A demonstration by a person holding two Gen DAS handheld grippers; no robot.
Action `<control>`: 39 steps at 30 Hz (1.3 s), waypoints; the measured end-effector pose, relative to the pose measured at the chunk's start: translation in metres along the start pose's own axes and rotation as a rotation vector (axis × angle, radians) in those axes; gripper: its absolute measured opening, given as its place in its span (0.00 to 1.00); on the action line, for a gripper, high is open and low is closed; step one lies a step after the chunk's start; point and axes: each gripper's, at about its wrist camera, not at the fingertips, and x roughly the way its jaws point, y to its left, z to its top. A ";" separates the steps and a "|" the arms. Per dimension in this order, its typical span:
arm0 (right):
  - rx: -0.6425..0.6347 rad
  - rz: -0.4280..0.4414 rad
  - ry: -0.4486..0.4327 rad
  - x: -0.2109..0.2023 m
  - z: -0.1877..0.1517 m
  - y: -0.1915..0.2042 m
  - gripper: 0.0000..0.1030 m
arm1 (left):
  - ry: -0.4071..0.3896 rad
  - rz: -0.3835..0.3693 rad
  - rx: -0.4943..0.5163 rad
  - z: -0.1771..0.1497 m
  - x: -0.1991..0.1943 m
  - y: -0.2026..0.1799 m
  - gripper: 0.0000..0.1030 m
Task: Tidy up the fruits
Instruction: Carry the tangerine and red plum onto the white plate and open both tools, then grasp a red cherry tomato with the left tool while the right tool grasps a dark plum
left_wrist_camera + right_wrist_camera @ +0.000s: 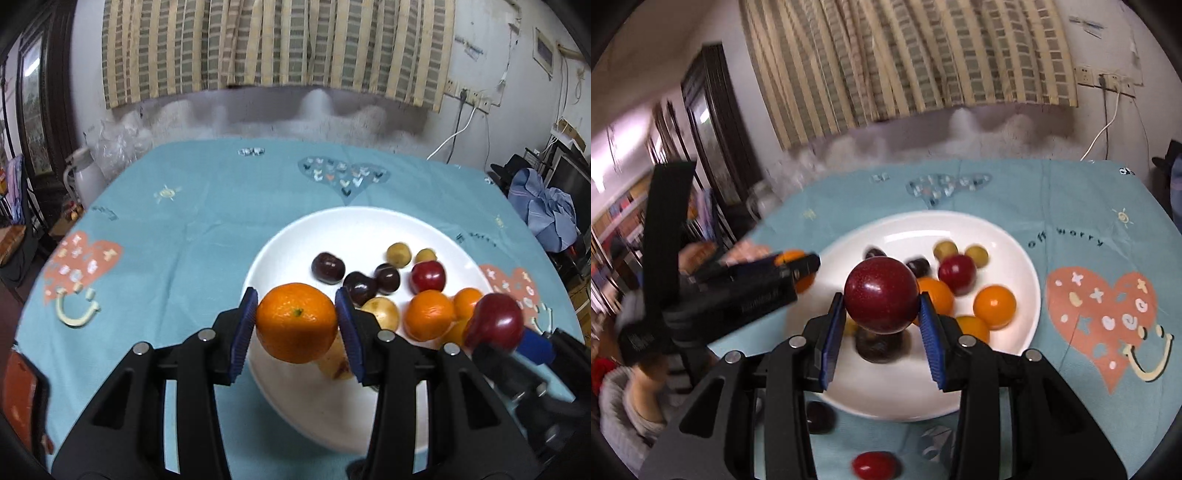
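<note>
My left gripper [296,326] is shut on an orange [296,326] and holds it above the near left rim of the white plate [280,251]. My right gripper [881,299] is shut on a dark red plum [881,299] above the plate [1015,258]; it also shows in the left wrist view [496,325]. The plate holds several fruits: dark plums [328,267], a red plum [427,276], oranges [428,314] and small yellow fruits [399,254]. The left gripper also shows in the right wrist view [798,264].
The plate sits on a light blue tablecloth [177,229] with heart prints. On the cloth near me lie a dark plum [820,416] and a red fruit [874,464]. A striped curtain [273,44] hangs behind the table. Blue clothing [543,210] lies at the right.
</note>
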 end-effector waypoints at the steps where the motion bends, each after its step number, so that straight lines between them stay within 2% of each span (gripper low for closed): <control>1: -0.015 -0.010 0.019 0.005 -0.003 0.002 0.40 | 0.011 -0.003 0.006 -0.002 0.006 -0.001 0.43; 2: -0.037 -0.035 0.052 0.012 -0.005 0.005 0.40 | 0.020 0.004 0.024 -0.006 0.012 -0.002 0.44; 4: -0.065 -0.072 0.059 0.015 -0.008 0.009 0.52 | 0.001 0.044 0.048 -0.008 0.015 -0.004 0.55; 5: -0.089 -0.087 0.035 0.012 -0.009 0.011 0.60 | -0.019 0.066 0.062 -0.008 0.013 -0.006 0.61; 7: -0.127 -0.111 0.015 0.010 -0.010 0.015 0.60 | -0.033 0.062 0.066 -0.008 0.011 -0.007 0.62; 13: -0.148 -0.099 -0.016 -0.002 -0.010 0.019 0.60 | -0.111 0.111 0.089 -0.009 -0.013 -0.011 0.62; 20: -0.172 -0.095 -0.038 -0.027 -0.014 0.030 0.60 | -0.166 0.097 0.087 -0.015 -0.051 -0.010 0.62; 23: -0.183 -0.096 -0.044 -0.042 -0.020 0.034 0.60 | -0.198 0.101 0.091 -0.021 -0.071 -0.011 0.66; 31: -0.172 -0.095 -0.059 -0.078 -0.039 0.037 0.60 | -0.239 0.127 0.131 -0.059 -0.117 -0.016 0.71; 39: -0.091 -0.076 -0.027 -0.097 -0.076 0.021 0.60 | -0.241 0.126 0.158 -0.107 -0.141 -0.019 0.81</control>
